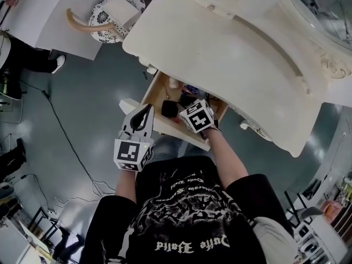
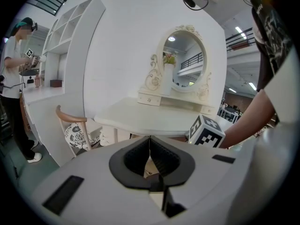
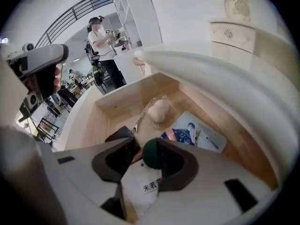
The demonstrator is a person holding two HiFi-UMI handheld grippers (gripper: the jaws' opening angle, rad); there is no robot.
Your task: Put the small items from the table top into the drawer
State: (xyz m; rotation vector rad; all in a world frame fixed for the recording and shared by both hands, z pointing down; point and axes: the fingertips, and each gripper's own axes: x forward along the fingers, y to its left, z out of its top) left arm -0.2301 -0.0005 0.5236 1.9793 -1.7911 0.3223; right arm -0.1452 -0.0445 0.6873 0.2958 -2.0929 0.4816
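Small white container with a dark green cap [image 3: 146, 172] sits between the jaws of the right tool [image 3: 146, 144], printed label facing up. The jaws stand well apart. The cap lies against the inner face of the right-hand jaw and the left-hand jaw stands clear of it, so there is no clamping. Whether the container rests on the drawer floor cannot be told.

The right tool points steeply down into the open wooden drawer [image 3: 112, 102]. Contents of the drawer, relative to this tool:
- ahead of the tips: a pale round item in clear wrap [image 3: 159, 110];
- ahead and to the right: a blue printed packet [image 3: 180, 134], with a flat white pack [image 3: 213, 140] just beside it;
- just left of the left jaw: a black item [image 3: 119, 134].

In the head view the drawer is pulled out from under the edge of the cream surface [image 1: 231, 43], and the right tool's marker cube is over it.

The left tool [image 2: 150, 139] has its jaws together, tips meeting, nothing between them. It is held outside the drawer, beside the drawer's front, well left of the right tool. Ahead of it stand the surface and an oval mirror [image 2: 187, 62]. Ahead and to its left is a chair with a patterned seat [image 2: 75, 132].

A person [image 3: 101, 36] stands at a counter, far beyond the drawer.
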